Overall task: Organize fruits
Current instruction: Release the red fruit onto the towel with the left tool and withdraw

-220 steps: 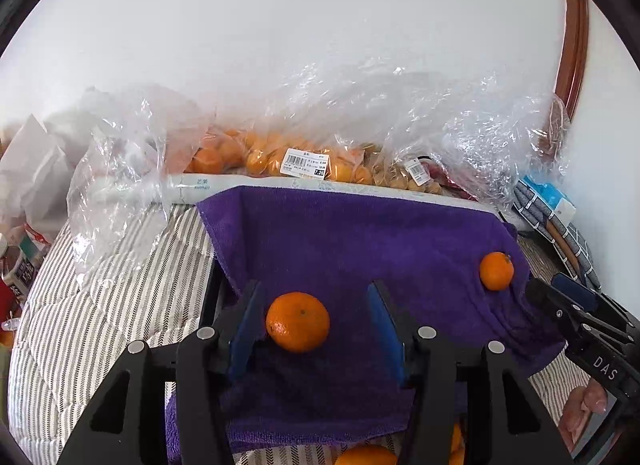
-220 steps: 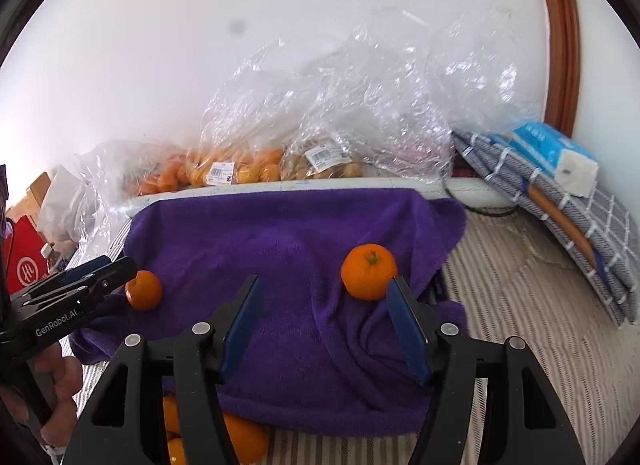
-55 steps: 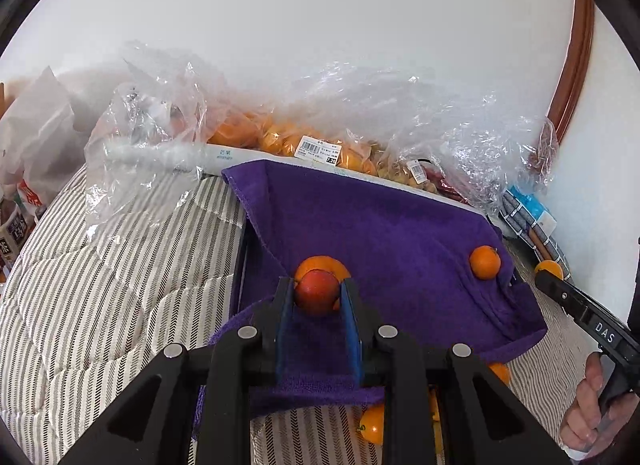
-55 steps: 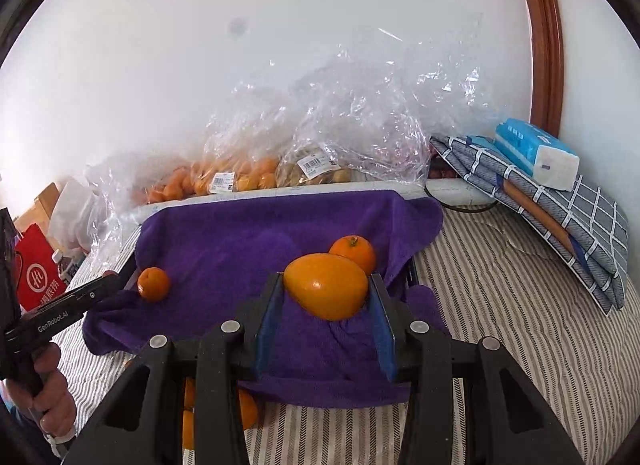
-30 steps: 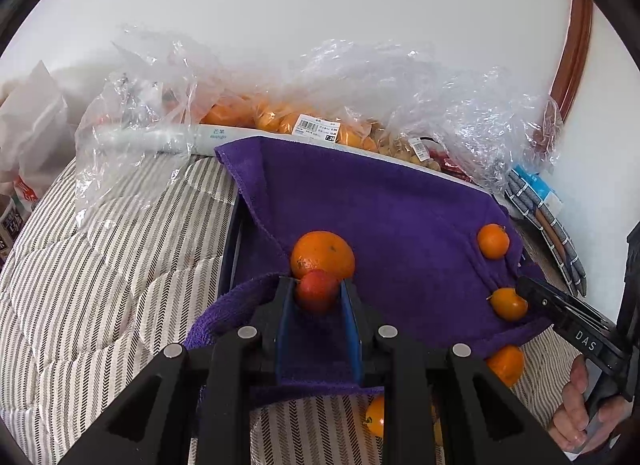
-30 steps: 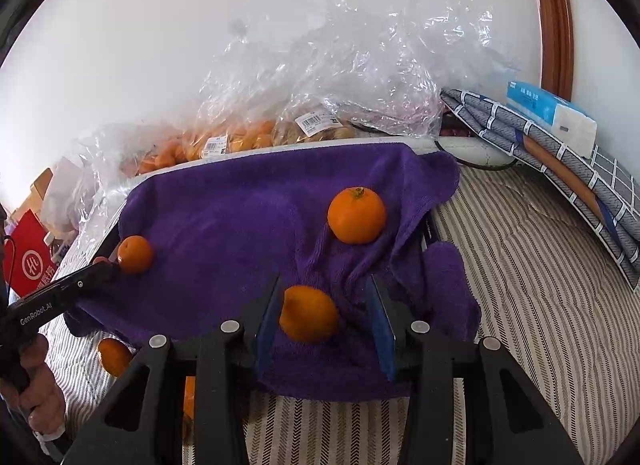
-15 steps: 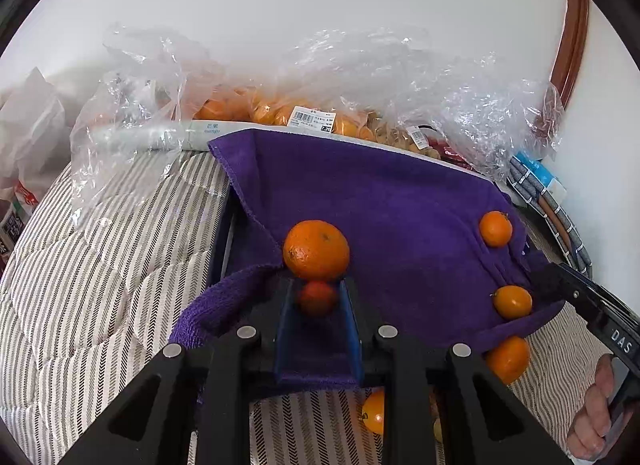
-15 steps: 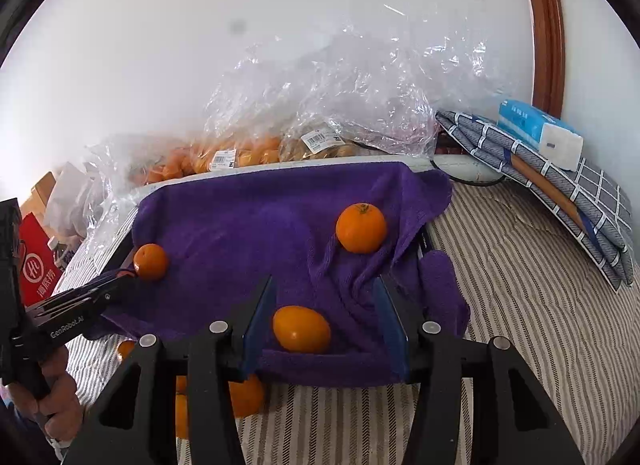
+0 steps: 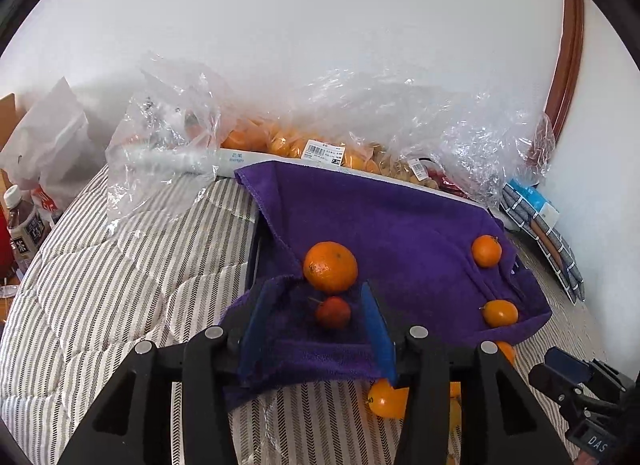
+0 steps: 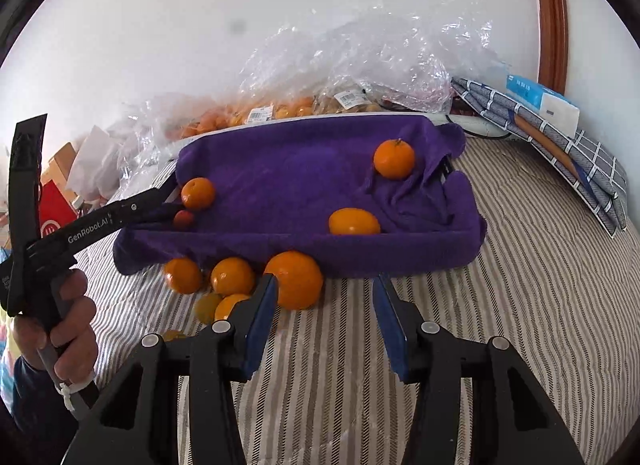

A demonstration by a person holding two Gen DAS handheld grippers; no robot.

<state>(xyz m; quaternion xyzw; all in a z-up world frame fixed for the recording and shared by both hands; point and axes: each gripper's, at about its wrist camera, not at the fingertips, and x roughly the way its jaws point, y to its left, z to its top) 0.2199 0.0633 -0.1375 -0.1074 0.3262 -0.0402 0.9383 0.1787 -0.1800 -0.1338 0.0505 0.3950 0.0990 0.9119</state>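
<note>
A purple towel [image 9: 400,233] lies over a tray on the bed. My left gripper [image 9: 314,315] is open around a small red fruit [image 9: 333,312] lying on the towel, just in front of a large orange [image 9: 330,266]. Two smaller orange fruits [image 9: 486,251] [image 9: 500,312] sit at the towel's right side. My right gripper [image 10: 324,305] is open and empty above the striped cover, in front of the towel [image 10: 300,185]. Several loose oranges [image 10: 294,279] lie just before its left finger. A yellow-orange fruit [image 10: 354,221] and an orange [image 10: 394,159] rest on the towel.
Clear plastic bags [image 9: 360,125] of oranges and nuts line the wall behind the tray. A folded checked cloth with a blue box [image 10: 540,101] lies at the right. A bottle [image 9: 22,221] and white bags stand at the far left. Striped bedding [image 10: 520,285] surrounds the tray.
My left gripper has opened and let go of the small red fruit onto the towel. My right gripper has drawn back from the towel, leaving the yellow-orange fruit there.
</note>
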